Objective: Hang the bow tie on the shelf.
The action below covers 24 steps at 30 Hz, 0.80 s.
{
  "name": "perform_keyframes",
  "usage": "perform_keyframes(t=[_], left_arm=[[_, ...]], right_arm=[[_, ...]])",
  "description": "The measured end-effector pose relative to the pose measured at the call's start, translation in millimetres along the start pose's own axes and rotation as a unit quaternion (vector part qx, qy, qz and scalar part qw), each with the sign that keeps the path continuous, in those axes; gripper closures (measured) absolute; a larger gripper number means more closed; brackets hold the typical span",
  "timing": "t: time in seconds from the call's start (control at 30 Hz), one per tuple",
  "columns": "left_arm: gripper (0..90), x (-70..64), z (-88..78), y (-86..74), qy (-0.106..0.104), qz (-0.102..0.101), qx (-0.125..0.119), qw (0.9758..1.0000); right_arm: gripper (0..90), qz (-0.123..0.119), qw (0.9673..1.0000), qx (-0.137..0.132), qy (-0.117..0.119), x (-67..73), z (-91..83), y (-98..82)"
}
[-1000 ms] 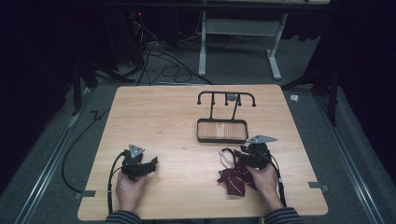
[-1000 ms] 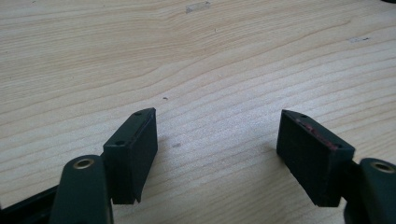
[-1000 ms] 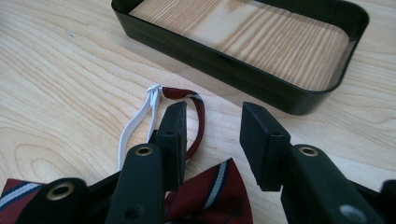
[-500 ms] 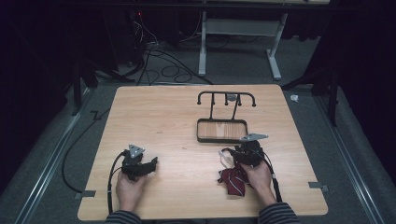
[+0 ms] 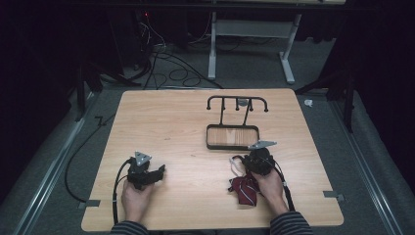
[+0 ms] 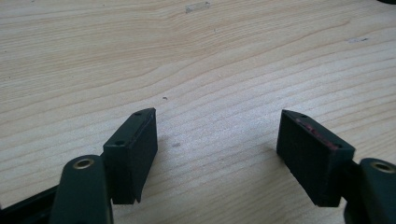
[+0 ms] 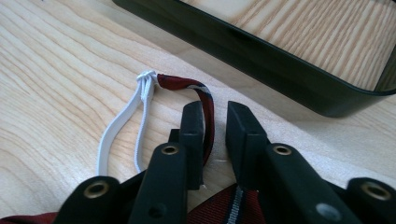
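Observation:
A dark red striped tie lies bunched on the wooden table near the front right. In the right gripper view its narrow red strap ends in a white elastic loop. My right gripper is low over the tie. Its jaws have just been closing and stand narrow around the strap, which lies against one pad; a gap still shows beside the other. My left gripper rests at the front left, wide open over bare wood.
A black rack stands just beyond the right gripper, with a tray base and a bar of hooks behind it. Its dark rim is close ahead of the right jaws. Cables trail from both grippers toward the front edge.
The right gripper has shifted slightly left over the tie, and its jaws have narrowed around the strap. The left gripper has stayed where it was.

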State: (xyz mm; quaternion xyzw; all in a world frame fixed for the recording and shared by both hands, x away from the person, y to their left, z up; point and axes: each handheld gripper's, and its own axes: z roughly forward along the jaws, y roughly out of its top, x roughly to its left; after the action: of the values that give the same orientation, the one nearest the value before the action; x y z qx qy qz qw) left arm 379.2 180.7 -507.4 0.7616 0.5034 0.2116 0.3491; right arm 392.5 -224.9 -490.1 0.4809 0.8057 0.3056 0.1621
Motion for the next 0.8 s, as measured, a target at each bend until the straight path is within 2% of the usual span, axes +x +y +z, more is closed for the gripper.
perform_keyframes(t=[0.27,0.37,0.8], left_arm=[[29.6,0.0,0.0,0.0,0.0,0.0,0.0,1.0],[29.6,0.1,0.0,-0.1,0.0,0.0,-0.001,1.0],[29.6,0.3,-0.1,-0.1,-0.001,-0.001,-0.001,1.0]], right_arm=[[89.8,-0.029,0.9995,0.004,-0.01,5.0,-0.5,-0.4],[90.0,-0.038,0.9991,0.002,-0.017,7.6,-0.5,-1.2],[90.0,-0.039,0.9992,-0.005,-0.008,8.9,-3.1,-1.5]])
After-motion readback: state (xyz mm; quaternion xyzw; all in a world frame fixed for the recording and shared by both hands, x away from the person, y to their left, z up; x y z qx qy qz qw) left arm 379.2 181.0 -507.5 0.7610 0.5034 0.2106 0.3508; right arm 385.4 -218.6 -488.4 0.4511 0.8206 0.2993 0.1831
